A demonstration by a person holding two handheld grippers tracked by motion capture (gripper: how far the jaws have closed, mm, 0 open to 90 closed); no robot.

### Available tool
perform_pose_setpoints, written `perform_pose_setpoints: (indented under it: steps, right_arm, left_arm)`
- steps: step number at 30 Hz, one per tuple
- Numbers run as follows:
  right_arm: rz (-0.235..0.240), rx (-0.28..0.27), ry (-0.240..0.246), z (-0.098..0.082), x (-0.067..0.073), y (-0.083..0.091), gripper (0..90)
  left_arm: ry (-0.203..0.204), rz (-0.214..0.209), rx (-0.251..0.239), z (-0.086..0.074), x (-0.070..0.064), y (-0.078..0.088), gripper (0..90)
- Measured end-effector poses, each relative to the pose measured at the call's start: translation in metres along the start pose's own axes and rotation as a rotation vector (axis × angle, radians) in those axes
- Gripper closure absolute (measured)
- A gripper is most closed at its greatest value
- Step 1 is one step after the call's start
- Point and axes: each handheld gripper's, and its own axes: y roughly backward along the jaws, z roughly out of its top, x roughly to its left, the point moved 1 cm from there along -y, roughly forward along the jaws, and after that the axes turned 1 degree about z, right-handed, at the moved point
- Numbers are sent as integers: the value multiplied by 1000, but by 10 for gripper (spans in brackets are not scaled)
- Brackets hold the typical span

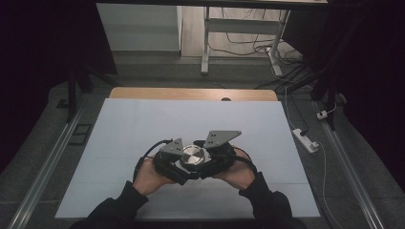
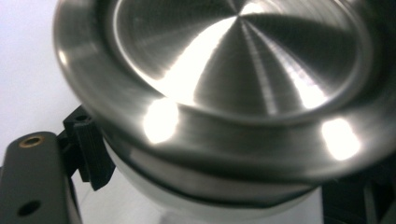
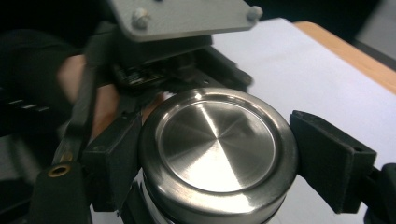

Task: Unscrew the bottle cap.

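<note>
the steel lid (image 3: 217, 147) sits on a clear jar (image 2: 196, 205), up off the white worktop (image 1: 143, 124) near its front edge. the left gripper (image 1: 177, 172) clamps the jar below, the right gripper (image 3: 210, 154) clenches the lid; it's likely mid-twist, and i can't tell which way.

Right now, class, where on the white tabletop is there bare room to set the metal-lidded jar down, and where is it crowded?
The white tabletop is bare beyond the jar up to the wooden edge, and toward both side edges. It is crowded at the near middle, where both hands bring the left claw and the right claw in around the jar.
</note>
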Motion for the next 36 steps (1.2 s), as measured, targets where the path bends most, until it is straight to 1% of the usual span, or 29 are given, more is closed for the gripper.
perform_pose_setpoints:
  steps: [1, 2, 3, 4, 5, 6, 7, 8, 9, 10, 11, 12, 13, 15, 16, 17, 18, 19, 20, 21, 22, 24, 27, 28, 29, 30, 33, 34, 36]
  right_arm:
    - [81, -19, 7, -2, -5, 4, 196]
    - [120, -28, 10, -3, -7, 5, 196]
    - [120, -28, 10, -3, -7, 5, 196]
    - [176, -37, 12, -5, -10, 7, 195]
    - [192, -35, 5, -6, -12, 7, 193]
    - [186, -34, 4, -6, -12, 7, 191]
    - [165, -31, 5, -6, -12, 8, 175]
    - [165, -31, 5, -6, -12, 8, 175]
    - [116, -38, -8, -4, -11, 9, 120]
    - [88, -38, -17, -2, -10, 10, 117]
    - [61, -36, -30, -1, -9, 10, 108]
    - [61, -36, -30, -1, -9, 10, 108]
    - [23, -30, -49, 1, -8, 11, 105]
    - [-31, -18, -81, 3, -5, 7, 105]
    - [-88, -12, -82, 3, 0, 2, 107]
    - [-88, -12, -82, 3, 0, 2, 107]
    - [-108, -4, -85, 3, 2, -1, 107]
    - [-143, -2, -77, 3, 6, -7, 123]
    - [-158, -2, -76, 2, 7, -9, 145]
    - [-158, -2, -76, 2, 7, -9, 145]
    - [-163, -13, -61, 1, 8, -10, 180]
    - [-143, -19, -79, 1, 6, -8, 196]
    - [-103, -19, -90, 1, 3, -5, 197]
    - [-94, -21, -89, 1, 2, -5, 197]
    - [-85, -21, -72, 1, 2, -5, 197]
    - [-85, -21, -72, 1, 2, -5, 197]
    - [-58, -22, -56, 1, 2, -3, 198]
    - [-40, -29, -49, 1, 1, -2, 198]
    - [-29, -35, -43, 1, 1, -1, 198]
  left_arm:
    - [-14, -25, -4, 0, 0, 1, 154]
    - [-25, -54, -7, 0, 0, 1, 154]
    - [-32, -67, -11, 0, -1, 1, 154]
    - [-38, -76, -13, 0, -2, 1, 154]
    - [-45, -68, -6, 1, -3, 1, 154]
    - [-34, -45, 1, 1, -3, 0, 154]
    - [-34, -45, 1, 1, -3, 0, 154]
    - [-24, -29, 0, 1, -2, 0, 154]
    - [6, 25, 1, 0, 0, 0, 154]
    - [4, 46, 10, 0, 1, 1, 154]
    - [4, 46, 10, 0, 1, 1, 154]
    - [18, 89, 9, -1, 2, 1, 154]
    - [33, 118, 5, -1, 2, 1, 154]
    - [51, 166, 2, -1, 2, 1, 154]
    - [56, 182, 2, -1, 2, 1, 154]
    - [60, 192, 1, 0, 1, 1, 154]
    - [62, 199, 1, 0, 0, 0, 154]
    - [57, 207, 4, 2, -3, -1, 154]
    - [57, 207, 4, 2, -3, -1, 154]
    - [51, 207, 7, 2, -4, -1, 154]
    - [46, 206, 9, 3, -4, -1, 154]
    - [37, 199, 15, 3, -4, -1, 154]
    - [18, 154, 14, 3, -3, 0, 154]
    - [18, 154, 14, 3, -3, 0, 154]
    - [16, 136, 15, 2, -2, 0, 154]
    - [14, 121, 12, 2, -2, 0, 154]
    - [0, 87, 4, 1, 0, 2, 154]
    - [0, 80, -2, 1, 0, 2, 154]
    - [-4, 69, -3, 1, 0, 3, 154]
